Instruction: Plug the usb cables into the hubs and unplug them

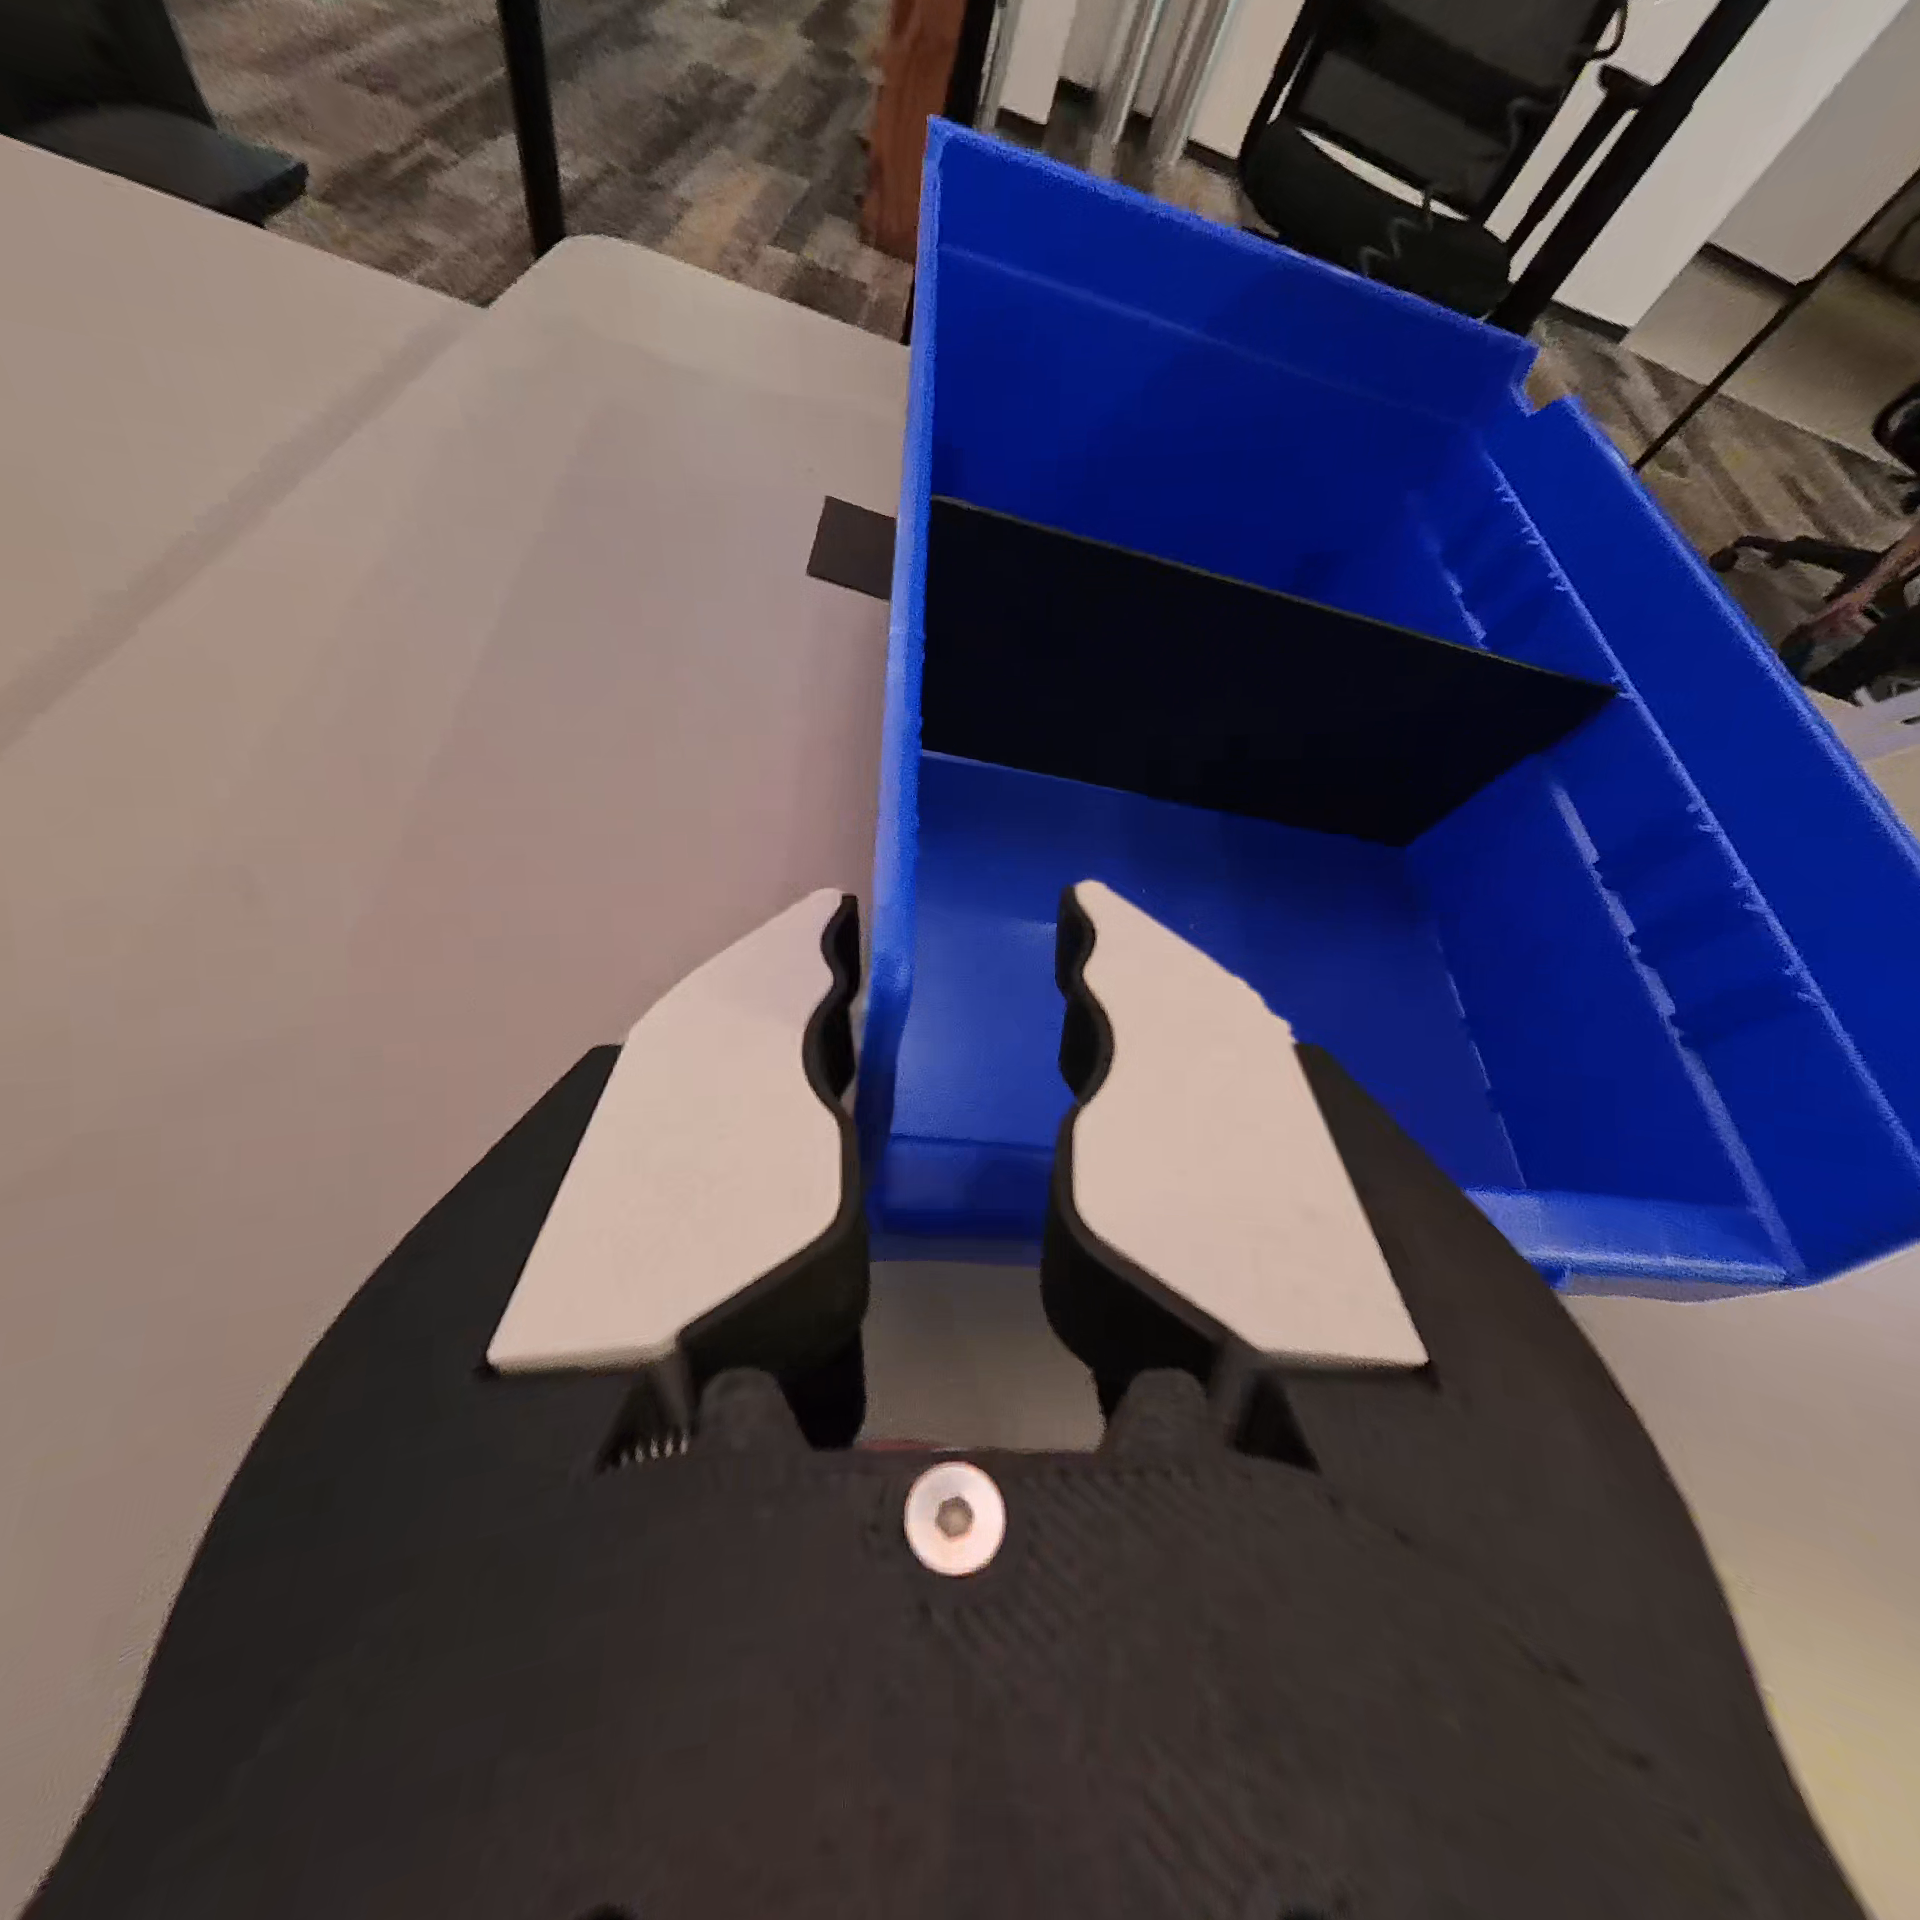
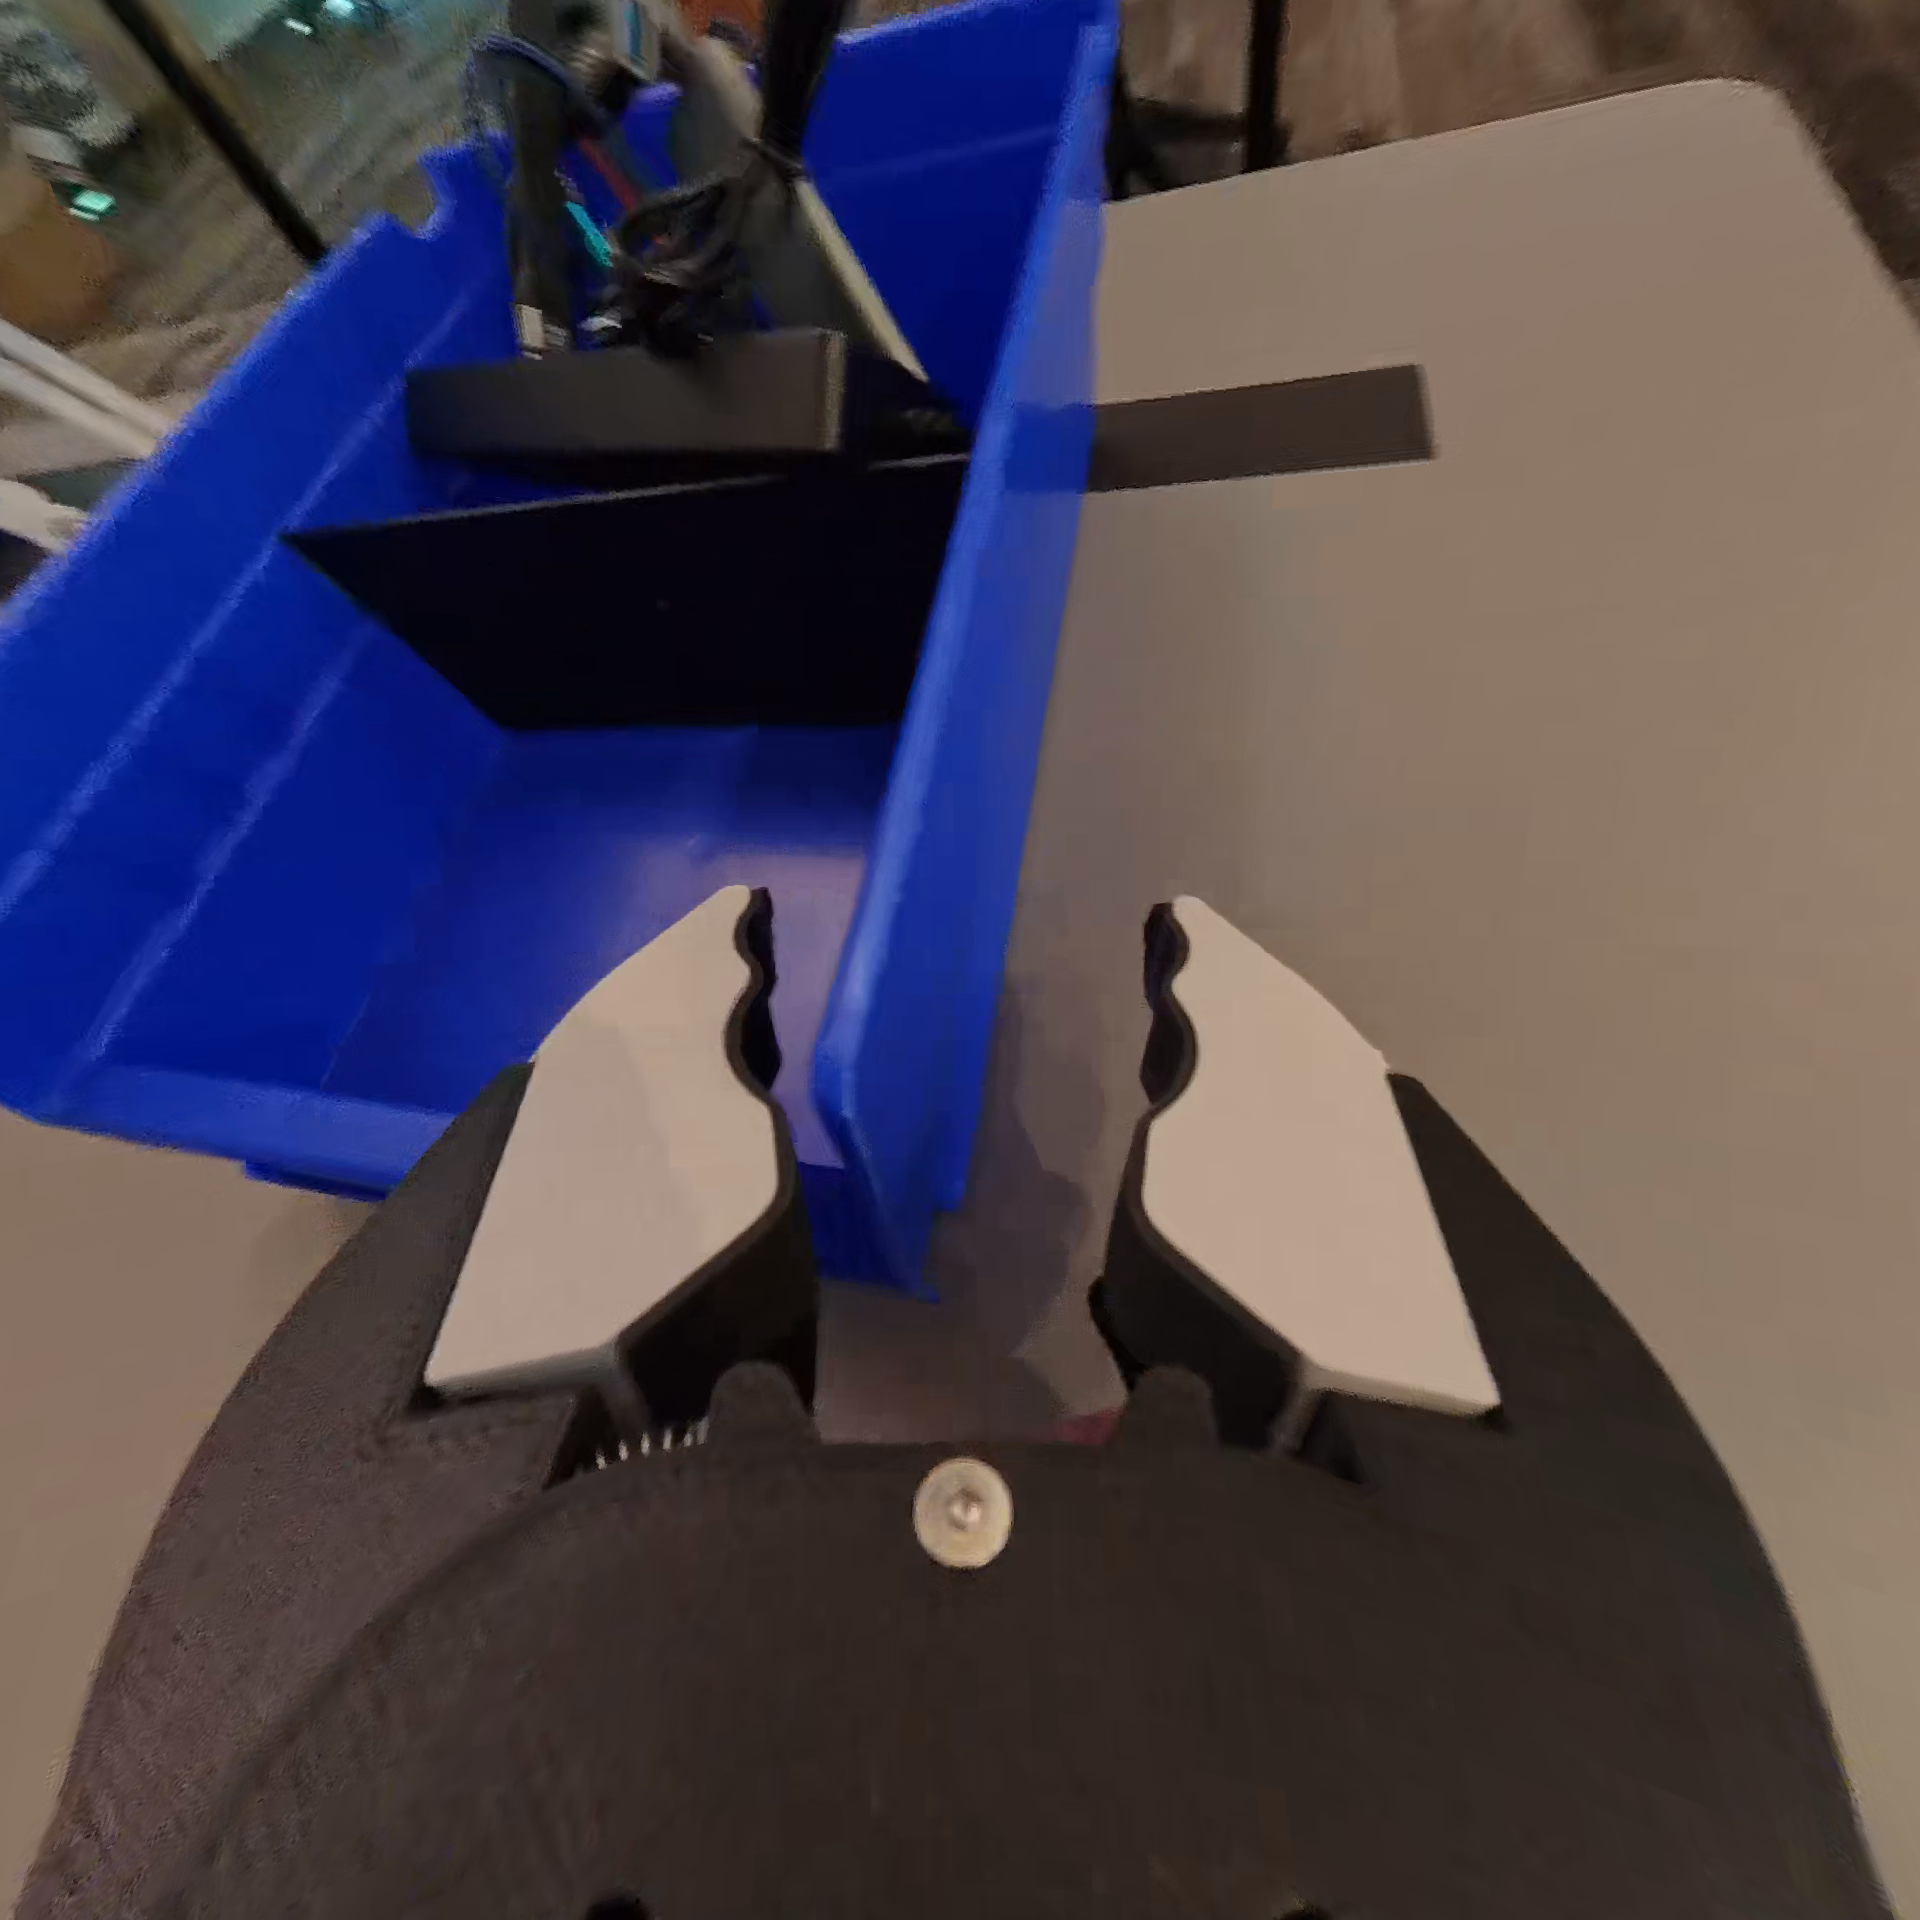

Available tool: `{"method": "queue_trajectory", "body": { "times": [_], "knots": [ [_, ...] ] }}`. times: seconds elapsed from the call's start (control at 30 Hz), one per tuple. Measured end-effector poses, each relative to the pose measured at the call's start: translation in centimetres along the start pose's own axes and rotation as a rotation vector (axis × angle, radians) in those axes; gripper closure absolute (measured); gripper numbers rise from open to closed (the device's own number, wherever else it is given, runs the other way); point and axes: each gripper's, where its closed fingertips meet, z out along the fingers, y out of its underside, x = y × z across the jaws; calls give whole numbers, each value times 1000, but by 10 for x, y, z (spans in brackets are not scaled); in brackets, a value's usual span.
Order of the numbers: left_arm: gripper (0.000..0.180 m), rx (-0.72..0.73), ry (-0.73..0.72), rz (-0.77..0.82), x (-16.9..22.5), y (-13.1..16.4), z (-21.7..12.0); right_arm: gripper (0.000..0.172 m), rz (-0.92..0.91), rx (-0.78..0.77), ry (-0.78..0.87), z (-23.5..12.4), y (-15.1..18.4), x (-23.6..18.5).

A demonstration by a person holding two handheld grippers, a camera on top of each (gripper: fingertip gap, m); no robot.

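Both grippers' fingers (image 1: 831, 1039) apart, straddling bin walls (image 2: 935, 831)

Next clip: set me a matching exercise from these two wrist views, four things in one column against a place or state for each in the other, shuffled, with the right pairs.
Things:
1. black divider
2. black hub
3. black tape strip
4. right gripper

Places or states:
A. flat on the table, running out from the blue bin
B. in the bin's far compartment, among cables
C. open, one finger on either side of the bin's side wall
D. standing upright across the bin, splitting it in two

Pairs: 1-D, 2-B, 3-A, 4-C
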Motion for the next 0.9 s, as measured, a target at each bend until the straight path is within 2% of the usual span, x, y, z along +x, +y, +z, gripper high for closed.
{"method": "queue_trajectory", "body": {
  "times": [0.07, 0.1, 0.13, 0.2, 0.3, 0.43, 0.7, 0.9],
  "knots": [
    [157, -1, 35, -2, 2, -1, 2, 124, 3, 1, -46, 1, -4, -7],
    [162, -5, 53, -16, 2, -1, 3, 143, 0, -5, -57, 1, -5, -8],
    [169, -4, 68, -39, 1, -1, 3, 147, -6, -14, -49, 1, -5, -7],
    [169, -4, 97, -48, 0, -2, 4, 151, -40, -39, -30, 1, -5, -4],
    [173, -41, 88, 38, -2, 0, 1, 158, -116, -84, 19, 0, -3, 0],
    [175, -73, 132, 67, -4, 7, -13, 166, -119, -100, 43, -6, 0, 7],
    [175, -124, 279, 128, -13, 33, -71, 167, -186, -134, -47, -30, 18, -3],
    [175, -196, 515, 267, -6, 58, -117, 166, -259, -158, -162, -48, 31, -14]
  ]
}}
